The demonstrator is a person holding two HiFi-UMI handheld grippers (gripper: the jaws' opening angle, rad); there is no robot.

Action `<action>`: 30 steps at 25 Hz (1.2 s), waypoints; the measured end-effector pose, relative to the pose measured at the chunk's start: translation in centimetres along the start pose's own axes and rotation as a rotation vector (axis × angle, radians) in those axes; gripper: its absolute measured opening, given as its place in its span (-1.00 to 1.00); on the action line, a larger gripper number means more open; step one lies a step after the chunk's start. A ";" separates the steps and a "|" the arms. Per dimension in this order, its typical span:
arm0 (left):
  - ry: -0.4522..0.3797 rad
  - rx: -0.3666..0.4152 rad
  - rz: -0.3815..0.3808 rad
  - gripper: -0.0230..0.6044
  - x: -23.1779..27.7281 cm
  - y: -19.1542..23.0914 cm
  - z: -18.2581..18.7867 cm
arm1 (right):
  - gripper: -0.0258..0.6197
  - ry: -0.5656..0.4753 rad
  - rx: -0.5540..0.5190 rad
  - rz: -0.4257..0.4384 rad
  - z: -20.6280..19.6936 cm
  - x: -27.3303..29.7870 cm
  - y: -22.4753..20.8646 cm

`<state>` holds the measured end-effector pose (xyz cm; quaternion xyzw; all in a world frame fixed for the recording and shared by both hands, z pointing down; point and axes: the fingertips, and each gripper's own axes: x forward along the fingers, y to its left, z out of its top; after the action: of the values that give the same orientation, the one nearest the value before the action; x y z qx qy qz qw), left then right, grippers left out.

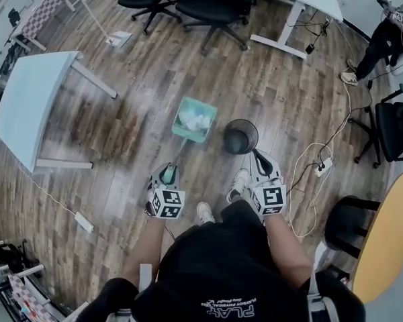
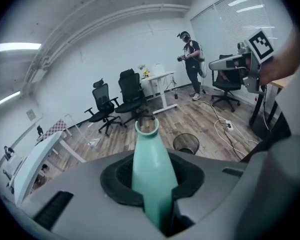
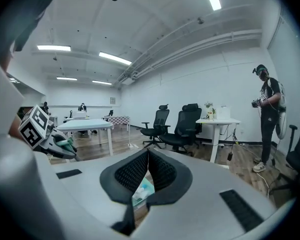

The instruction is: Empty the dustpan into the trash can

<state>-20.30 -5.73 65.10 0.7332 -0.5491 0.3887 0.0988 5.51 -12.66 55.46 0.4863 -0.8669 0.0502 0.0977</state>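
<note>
And the left gripper (image 1: 168, 174) has its jaws clamped on the mint-green handle (image 2: 151, 169) of the dustpan (image 1: 187, 135), the handle running straight out between the pads and down toward the pan. In the head view the pan sits just left of the black mesh trash can (image 1: 240, 137), close beside it and not over its mouth, with crumpled white paper (image 1: 195, 120) in the tray (whether it rests on the wood floor (image 1: 141, 79) or hangs above it, I can't tell). The right gripper (image 1: 258, 156) is near the can's other side, jaws pressed together tip to tip, nothing between them. Office chairs (image 1: 188, 2) stand beyond.
</note>
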 end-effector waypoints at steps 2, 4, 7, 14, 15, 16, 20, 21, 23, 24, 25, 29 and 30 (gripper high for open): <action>-0.028 0.029 -0.004 -0.61 -1.3 -0.3 0.0 | -0.84 -0.008 0.002 -0.027 0.2 -1.5 0.4; -0.057 0.071 -0.008 -0.61 -2.6 -0.5 0.1 | -0.85 -0.015 0.002 -0.052 0.4 -2.9 1.1; -0.100 0.177 -0.010 -0.61 -4.4 -1.2 0.4 | -0.84 -0.017 0.002 -0.084 0.6 -4.8 2.0; -0.184 0.430 -0.010 -0.61 -7.2 -4.2 1.2 | -0.85 -0.047 0.028 -0.148 2.1 -8.2 3.1; -0.192 0.448 -0.010 -0.61 -7.5 -4.5 1.3 | -0.84 -0.057 0.034 -0.150 2.5 -8.5 3.1; -0.198 0.461 -0.011 -0.61 -7.8 -4.8 1.3 | -0.85 -0.065 0.037 -0.152 2.9 -8.7 3.1; -0.210 0.536 -0.015 -0.60 -8.6 -6.9 1.7 | -0.84 -0.070 0.028 -0.148 3.2 -10.0 2.7; -0.212 0.568 -0.015 -0.60 -8.8 -7.6 1.9 | -0.85 -0.069 0.026 -0.143 3.1 -10.4 2.5; -0.217 0.642 -0.016 -0.59 -8.9 -9.0 2.2 | -0.84 -0.067 0.018 -0.125 3.1 -11.1 2.3; -0.219 0.679 -0.016 -0.59 -9.0 -9.8 2.4 | -0.85 -0.066 0.011 -0.113 3.1 -11.5 2.2; -0.220 0.716 -0.016 -0.58 -9.0 -10.6 2.6 | -0.84 -0.065 0.003 -0.100 3.0 -11.9 2.2; -0.198 0.859 -0.023 -0.57 -8.5 -13.7 2.8 | -0.84 -0.062 -0.012 -0.057 2.5 -13.6 2.0; -0.190 0.887 -0.026 -0.57 -8.4 -14.4 2.8 | -0.85 -0.062 -0.014 -0.047 2.4 -14.2 2.0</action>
<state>-7.07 4.22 61.57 0.7440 -0.3269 0.5161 -0.2706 10.74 -0.23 50.08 0.5074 -0.8580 0.0267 0.0755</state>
